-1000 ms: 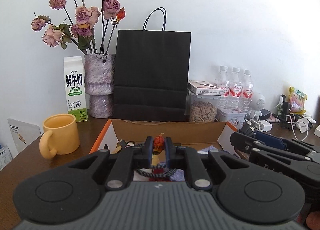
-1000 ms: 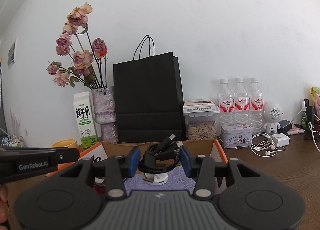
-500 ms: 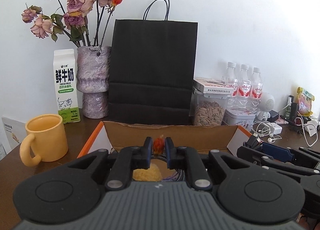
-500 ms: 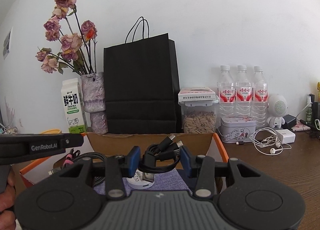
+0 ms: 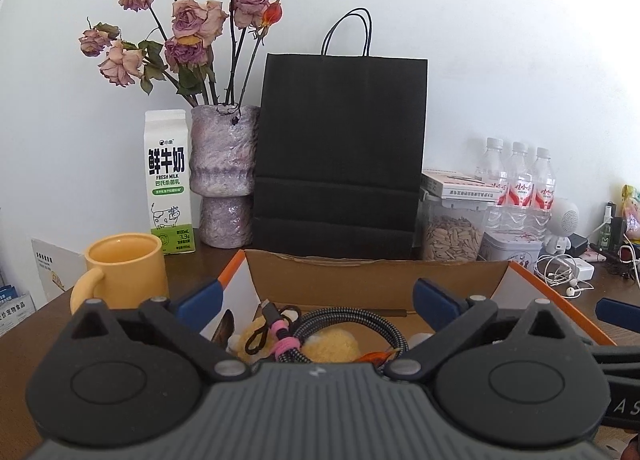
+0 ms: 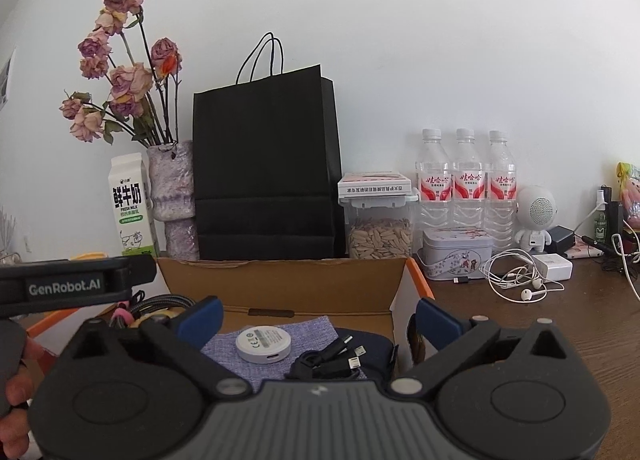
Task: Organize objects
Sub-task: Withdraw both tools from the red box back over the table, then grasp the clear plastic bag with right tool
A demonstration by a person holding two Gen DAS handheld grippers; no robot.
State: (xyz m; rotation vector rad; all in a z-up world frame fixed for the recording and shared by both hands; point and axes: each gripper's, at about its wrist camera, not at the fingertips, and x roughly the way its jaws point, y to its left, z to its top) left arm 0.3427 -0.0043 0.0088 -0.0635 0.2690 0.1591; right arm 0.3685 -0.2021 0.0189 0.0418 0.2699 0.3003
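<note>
Both grips let go since a second ago: braided cable now lying in the cardboard box on a yellow plush, black cable bundle dropped beside a white round puck on grey cloth. Left gripper opening, jaws wide, nothing pressed between. Right gripper likewise opening, wide and empty. Dark wooden table against a white wall; along it milk carton, vase of dried roses, black paper bag, three water bottles. Yellow mug left of box.
</note>
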